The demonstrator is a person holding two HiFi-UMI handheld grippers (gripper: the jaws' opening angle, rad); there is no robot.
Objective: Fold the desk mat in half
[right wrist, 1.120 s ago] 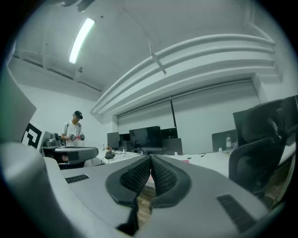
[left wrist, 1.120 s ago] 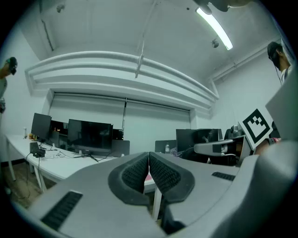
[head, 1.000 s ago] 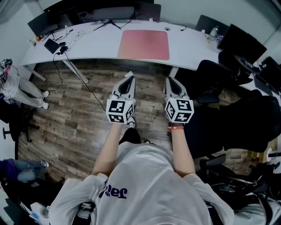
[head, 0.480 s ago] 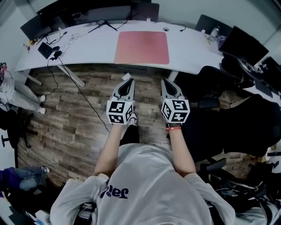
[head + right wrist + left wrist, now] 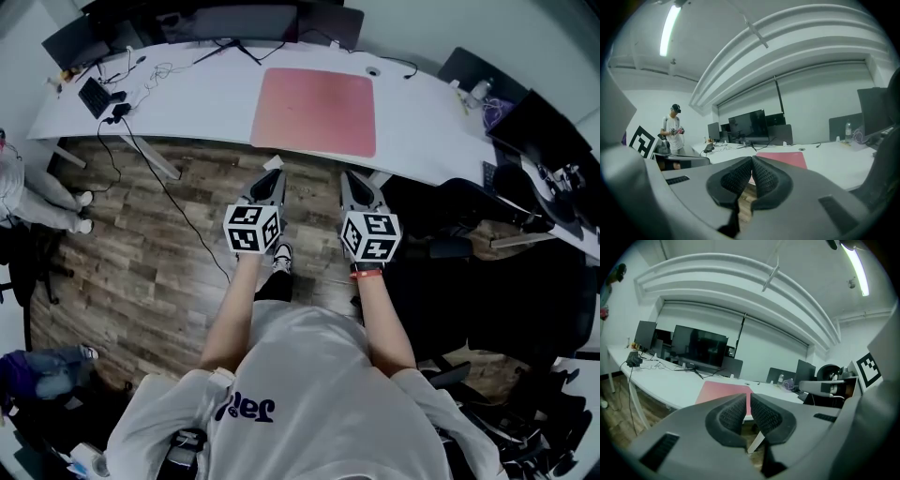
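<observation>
Pink rectangular desk mat (image 5: 316,111) lies flat on the long white desk (image 5: 178,94) at twelve o'clock. Left gripper (image 5: 277,176) and right gripper (image 5: 348,178) hover side by side short of it, fingers pressed together, gripping nothing.

A long white surface (image 5: 187,98) carries a dark monitor (image 5: 234,21), loose cables (image 5: 155,70) and a bottle (image 5: 480,91) (near the right end). Black chairs (image 5: 478,202) crowd the right side. The floor (image 5: 141,253) is wood plank. A person (image 5: 672,127) stands well off. A ceiling light (image 5: 670,28) glows overhead.
</observation>
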